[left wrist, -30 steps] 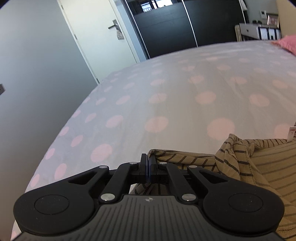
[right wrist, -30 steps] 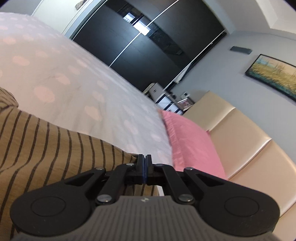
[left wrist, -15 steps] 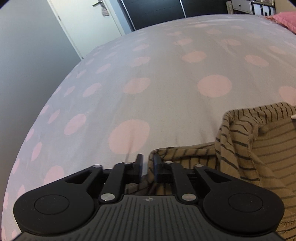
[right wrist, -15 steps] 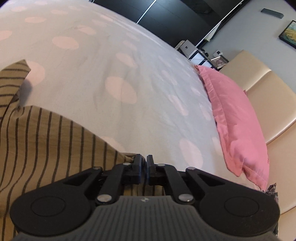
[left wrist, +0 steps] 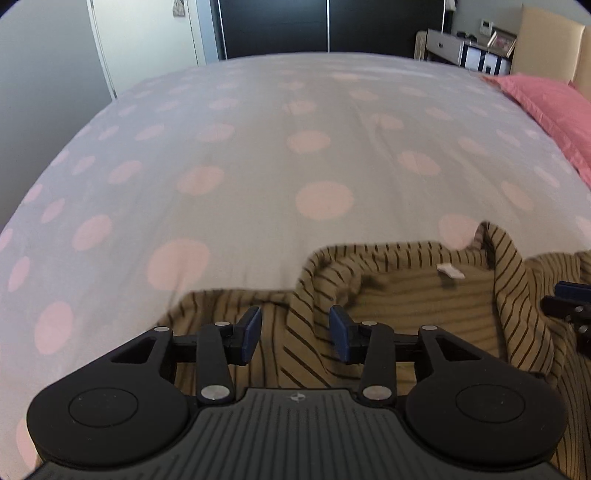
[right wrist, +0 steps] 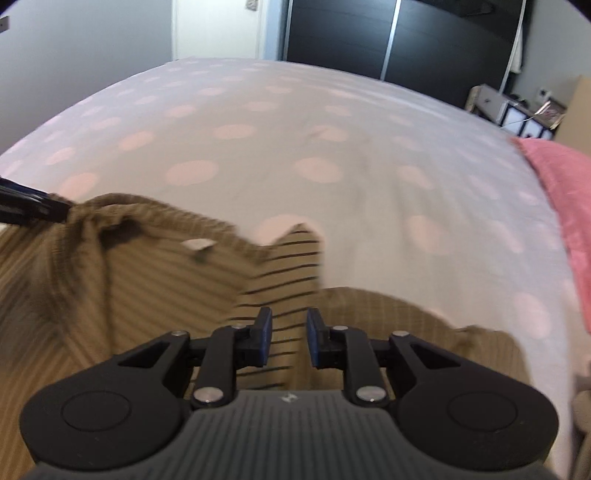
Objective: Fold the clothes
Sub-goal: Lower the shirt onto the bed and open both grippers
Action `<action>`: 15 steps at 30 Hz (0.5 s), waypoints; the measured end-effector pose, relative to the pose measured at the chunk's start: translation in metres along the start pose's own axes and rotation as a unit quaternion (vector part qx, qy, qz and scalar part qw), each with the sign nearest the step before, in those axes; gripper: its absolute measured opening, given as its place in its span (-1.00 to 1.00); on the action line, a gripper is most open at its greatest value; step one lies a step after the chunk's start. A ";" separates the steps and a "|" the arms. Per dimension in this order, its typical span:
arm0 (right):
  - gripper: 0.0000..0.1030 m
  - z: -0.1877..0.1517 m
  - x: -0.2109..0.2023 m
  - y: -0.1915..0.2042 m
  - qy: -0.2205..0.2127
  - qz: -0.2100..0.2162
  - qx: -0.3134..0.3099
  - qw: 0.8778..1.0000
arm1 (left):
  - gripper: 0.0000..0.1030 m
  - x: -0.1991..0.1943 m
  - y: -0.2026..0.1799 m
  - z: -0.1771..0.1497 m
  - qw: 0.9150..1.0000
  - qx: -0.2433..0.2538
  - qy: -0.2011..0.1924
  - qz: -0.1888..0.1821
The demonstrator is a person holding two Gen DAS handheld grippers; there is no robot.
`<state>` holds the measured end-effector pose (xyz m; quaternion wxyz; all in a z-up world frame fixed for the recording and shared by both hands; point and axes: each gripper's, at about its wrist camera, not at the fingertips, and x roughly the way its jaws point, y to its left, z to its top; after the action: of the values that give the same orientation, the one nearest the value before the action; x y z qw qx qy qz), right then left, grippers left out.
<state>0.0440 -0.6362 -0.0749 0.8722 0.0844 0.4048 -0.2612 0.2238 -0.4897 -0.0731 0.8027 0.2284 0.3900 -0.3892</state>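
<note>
Left wrist, striped shirt (left wrist: 424, 295) under gripper (left wrist: 295, 332)

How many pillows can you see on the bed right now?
1: a pink pillow at the bed's right edge, by the beige headboard. More may lie beyond the frame.

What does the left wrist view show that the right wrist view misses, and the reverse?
Only left: the left gripper, jaws opening over a striped fold, pads clear of it.
Only right: the right gripper, jaws opening, fabric between them unpinched.
Both: the striped shirt with its white tag, the dotted bedspread, the pink pillow and the dark wardrobe.
</note>
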 end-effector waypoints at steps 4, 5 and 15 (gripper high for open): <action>-0.31 0.002 0.022 0.016 0.035 0.019 0.022 0.999 | -0.25 0.021 -0.001 -0.003 1.000 -0.014 0.019 0.011; -0.31 0.001 0.029 0.016 0.044 0.016 0.029 0.998 | -0.31 0.025 0.002 -0.004 0.999 -0.020 0.025 0.010; -0.98 0.004 0.032 0.002 0.011 0.037 0.068 0.997 | -0.99 0.027 0.011 0.003 0.997 -0.048 -0.026 -0.060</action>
<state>0.0650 -0.6487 -0.0961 0.8689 0.1611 0.3927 -0.2546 0.2448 -0.4973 -0.0919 0.7979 0.1553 0.4005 -0.4229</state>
